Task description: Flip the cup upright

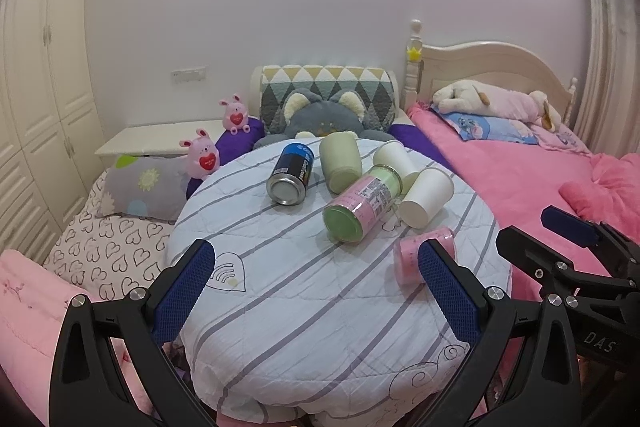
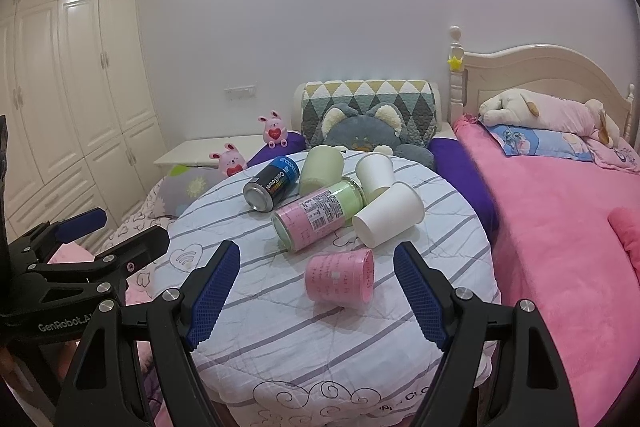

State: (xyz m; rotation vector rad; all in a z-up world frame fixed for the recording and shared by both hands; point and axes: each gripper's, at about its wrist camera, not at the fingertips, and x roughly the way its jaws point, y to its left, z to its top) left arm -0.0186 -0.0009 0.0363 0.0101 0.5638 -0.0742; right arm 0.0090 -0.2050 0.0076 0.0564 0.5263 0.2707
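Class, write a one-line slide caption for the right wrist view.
Open right claw faces a pink cup lying on its side on the striped quilt.

Left hand-held gripper, jaws spread wide with blue-padded fingers, above a round counter draped in a striped quilt. On the counter lie a blue-black can, a pale green cup, a pink-and-green labelled jar, two white paper cups and, partly hidden behind the right finger, a pink cup on its side. The right hand-held gripper enters at the right edge, over a pink bed.
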